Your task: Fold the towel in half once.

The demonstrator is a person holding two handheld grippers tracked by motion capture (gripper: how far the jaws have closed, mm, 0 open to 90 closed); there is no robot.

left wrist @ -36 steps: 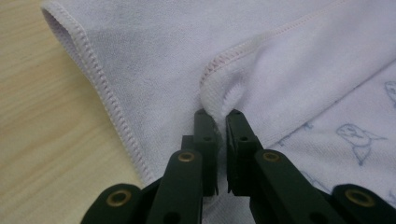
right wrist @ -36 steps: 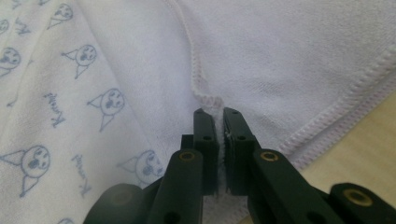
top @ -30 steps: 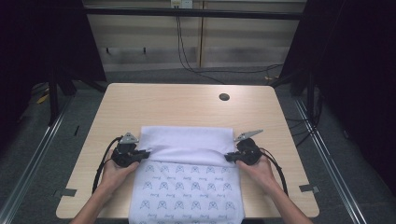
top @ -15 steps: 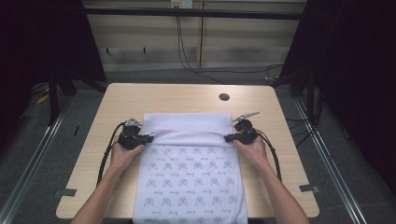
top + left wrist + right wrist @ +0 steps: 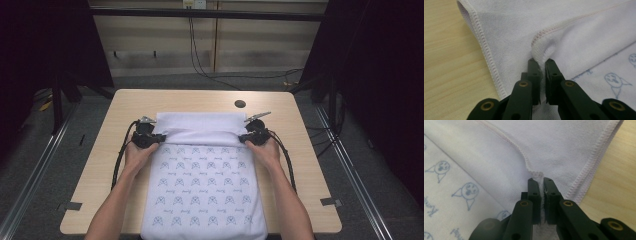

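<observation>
While both sets of jaws are clamping narrow on cloth, the left gripper [image 5: 540, 65] is pinching a puckered bit of hemmed edge of the white towel [image 5: 579, 37], the fabric bulging out just past the tips. The right gripper [image 5: 540, 182] is doing the same on its side, a thin strip of hemmed edge squeezed between the pads. Both gripper views are giving the close detail the high view is too far off to show — stitched hems, soft pile, a faint pink stitch line along the folded-over edge, and small blue cat-face prints with script lettering on the layer under it. Beside the towel, bare wooden table [image 5: 446, 62] is showing in each gripper view.

From the high view, the left gripper [image 5: 146, 137] and right gripper [image 5: 254, 135] are sitting at the two ends of a fold running across the towel [image 5: 202, 190], hands behind them, forearms coming in from the bottom, cables trailing back. This view is giving the layout — the towel is lying flat in the middle of the table [image 5: 310, 165], near end hanging over the person's edge, far part plain white, near part covered in rows of blue prints. A small dark round hole [image 5: 240, 104] is sitting in the tabletop beyond the towel.
</observation>
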